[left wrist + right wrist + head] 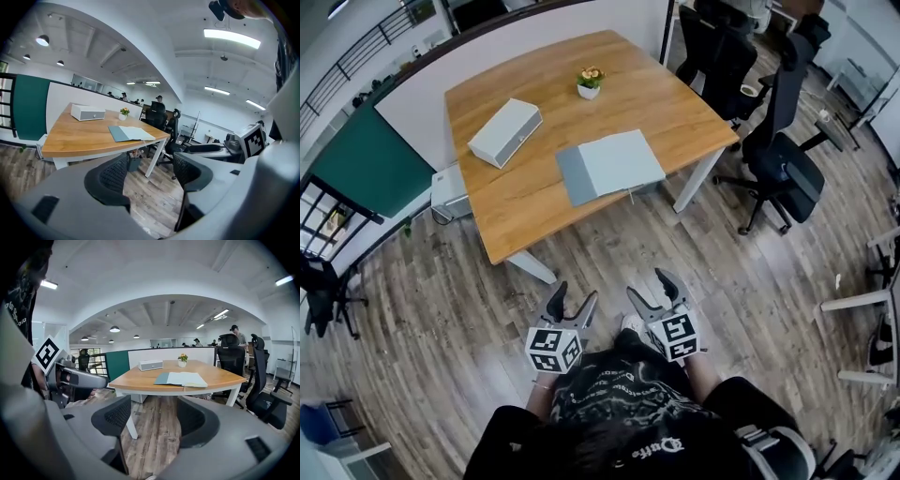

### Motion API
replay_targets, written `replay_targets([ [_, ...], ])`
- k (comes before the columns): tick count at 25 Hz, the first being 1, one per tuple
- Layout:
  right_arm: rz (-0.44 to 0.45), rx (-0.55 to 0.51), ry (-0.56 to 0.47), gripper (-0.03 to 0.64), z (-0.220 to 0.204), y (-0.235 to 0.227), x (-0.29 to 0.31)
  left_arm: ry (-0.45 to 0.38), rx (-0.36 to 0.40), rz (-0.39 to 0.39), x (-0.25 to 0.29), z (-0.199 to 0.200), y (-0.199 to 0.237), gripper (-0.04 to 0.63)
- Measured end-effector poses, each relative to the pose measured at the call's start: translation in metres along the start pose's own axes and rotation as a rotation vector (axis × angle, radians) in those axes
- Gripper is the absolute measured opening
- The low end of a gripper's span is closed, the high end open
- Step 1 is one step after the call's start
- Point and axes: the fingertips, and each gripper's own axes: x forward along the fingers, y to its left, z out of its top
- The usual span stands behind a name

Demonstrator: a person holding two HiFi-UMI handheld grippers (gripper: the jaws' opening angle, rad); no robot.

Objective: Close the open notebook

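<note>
Both claws are held with jaws spread apart and nothing between them: the left gripper (574,295) and the right gripper (652,286) are seen side by side at the bottom centre of the head view, close in front of the person's body and aimed toward the table (534,202). Only floorboards are framed between the pads in each gripper view, so no contact with anything is shown. This low, forward-pointing hold is judged to be an approach, with the jaws kept wide in readiness for a cover edge. The notebook (609,165) is found in the upper middle of the head view, lying open and flat near the table's closer edge, well apart from both grippers; its grey cover is spread to the left and its white pages to the right, so the closing is not yet begun. Of containers, a small white pot (590,86) holding a flowering plant is seen toward the top, and a closed white box (504,132) at upper left, whose contents cannot be told.
</note>
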Motion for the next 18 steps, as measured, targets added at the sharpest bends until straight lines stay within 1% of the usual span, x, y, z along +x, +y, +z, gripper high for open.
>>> replay_targets([
  [3, 0.009, 0.002, -0.002, 0.295, 0.009, -0.025, 0.007, -0.005, -0.002, 0.017, 0.024, 0.01, -0.009, 0.33],
  [9, 0.036, -0.03, -0.003, 0.295, 0.014, -0.068, 0.022, -0.031, -0.037, 0.06, 0.064, 0.017, -0.017, 0.33],
  [13, 0.045, 0.0, 0.001, 0.293, 0.014, -0.085, 0.025, -0.016, -0.045, 0.086, 0.08, 0.013, -0.021, 0.33],
  [18, 0.048, 0.009, 0.016, 0.293, 0.01, -0.092, 0.029, -0.004, -0.037, 0.125, 0.089, 0.012, -0.015, 0.325],
])
